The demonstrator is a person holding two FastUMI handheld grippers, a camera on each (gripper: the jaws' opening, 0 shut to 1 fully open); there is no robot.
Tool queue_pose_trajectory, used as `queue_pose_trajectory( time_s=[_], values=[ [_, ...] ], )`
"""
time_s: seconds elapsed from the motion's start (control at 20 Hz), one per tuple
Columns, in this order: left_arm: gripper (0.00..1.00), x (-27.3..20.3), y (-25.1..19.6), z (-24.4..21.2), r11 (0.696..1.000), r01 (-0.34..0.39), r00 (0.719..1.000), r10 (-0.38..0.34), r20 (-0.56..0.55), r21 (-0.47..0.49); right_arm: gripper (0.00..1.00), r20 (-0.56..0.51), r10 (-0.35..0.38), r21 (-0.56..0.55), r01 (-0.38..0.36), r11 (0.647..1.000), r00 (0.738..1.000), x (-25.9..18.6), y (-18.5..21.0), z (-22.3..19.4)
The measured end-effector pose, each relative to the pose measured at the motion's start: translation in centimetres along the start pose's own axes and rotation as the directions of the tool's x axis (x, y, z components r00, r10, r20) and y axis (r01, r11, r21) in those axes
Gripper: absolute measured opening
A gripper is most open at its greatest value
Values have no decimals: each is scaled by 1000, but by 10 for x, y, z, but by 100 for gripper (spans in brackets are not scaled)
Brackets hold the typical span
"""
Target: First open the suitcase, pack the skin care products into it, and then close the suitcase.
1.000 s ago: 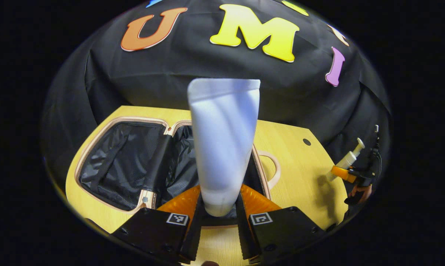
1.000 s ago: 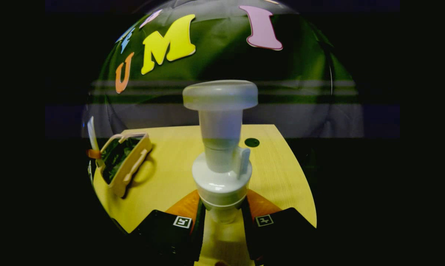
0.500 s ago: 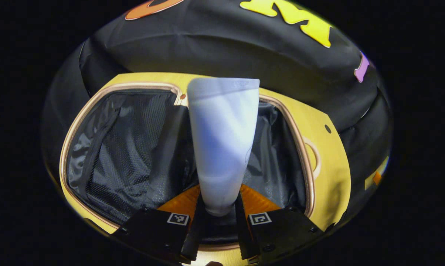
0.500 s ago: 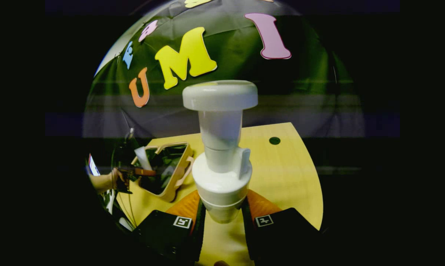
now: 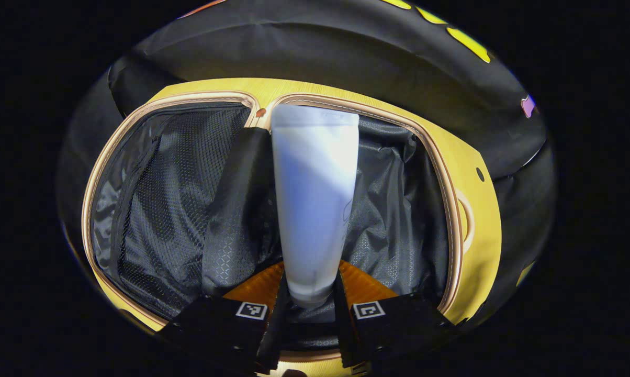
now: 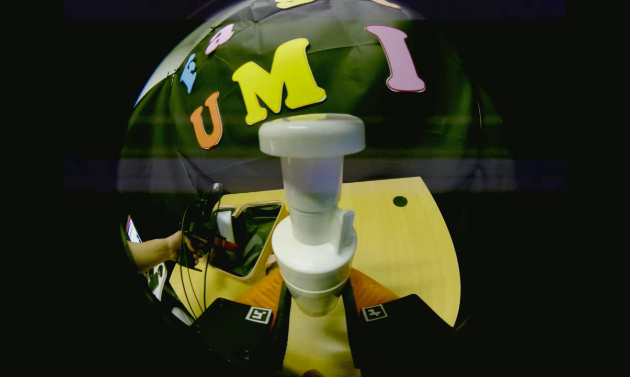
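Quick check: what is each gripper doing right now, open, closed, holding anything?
Left gripper: closed on a white squeeze tube, over the open suitcase.
Right gripper: closed on a white pump bottle, above the wooden table.

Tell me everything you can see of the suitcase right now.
The suitcase lies open flat on the yellow table, two halves side by side, joined along a middle hinge. Its shell and rim look tan with pale stitching; both halves are lined in shiny black fabric, the left half with a mesh panel. A loop handle sticks out on its right edge. The white tube, held in the left gripper, hangs over the middle.
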State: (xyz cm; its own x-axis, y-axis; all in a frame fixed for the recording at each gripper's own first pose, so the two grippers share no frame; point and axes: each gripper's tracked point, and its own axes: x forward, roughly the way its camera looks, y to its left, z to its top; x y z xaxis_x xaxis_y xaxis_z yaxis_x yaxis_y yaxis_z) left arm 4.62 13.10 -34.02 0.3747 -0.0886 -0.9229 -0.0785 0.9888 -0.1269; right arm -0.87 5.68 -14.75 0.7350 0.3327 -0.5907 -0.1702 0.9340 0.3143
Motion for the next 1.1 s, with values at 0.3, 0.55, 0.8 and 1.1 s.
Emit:
queue_pose_trajectory(
  time_s=[0.3,0.55,0.8,1.1],
  values=[
    [51,5,-2,-4,1000,-6,1000,6,-20,-12,45,-17,50,-97,-52,994,999,6,37,12],
    [71,-36,-13,3,993,80,992,-71,108,-90,45,-157,138,-170,-164,972,978,55,101,6],
    [89,-111,6,-7,947,195,939,-106,326,-254,45,-391,207,-75,-255,964,897,134,180,-24],
    [90,-158,70,-48,912,207,903,-39,428,-355,45,-621,124,66,-106,992,774,223,202,-83]
  ],
)
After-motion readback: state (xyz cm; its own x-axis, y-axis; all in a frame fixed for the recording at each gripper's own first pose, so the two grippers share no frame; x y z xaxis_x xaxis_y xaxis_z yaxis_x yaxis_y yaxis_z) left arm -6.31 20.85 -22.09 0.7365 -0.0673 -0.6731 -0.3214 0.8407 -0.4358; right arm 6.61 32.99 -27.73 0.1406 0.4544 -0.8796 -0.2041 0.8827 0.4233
